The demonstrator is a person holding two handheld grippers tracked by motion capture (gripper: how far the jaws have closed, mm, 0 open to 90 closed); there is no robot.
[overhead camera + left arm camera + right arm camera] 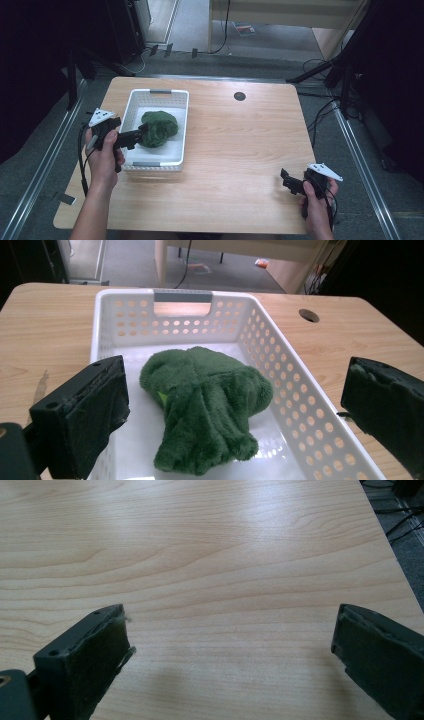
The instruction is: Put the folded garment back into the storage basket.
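Note:
A green plush toy (158, 128) lies inside a white perforated basket (177, 120) on the left half of the wooden table. My left gripper (136, 137) hovers over the basket's near left part, open, its jaws wide apart on either side of the plush toy (207, 405) without touching it. The basket (300, 405) has a grey handle at its far end. My right gripper (288, 181) is held low over the table's near right corner, open, with bare wood between its jaws (227, 655).
A round cable hole (239, 96) sits in the table's far middle. Cables and dark stands crowd the floor beyond the right edge. Bare wooden tabletop (240, 145) stretches between the basket and the right gripper.

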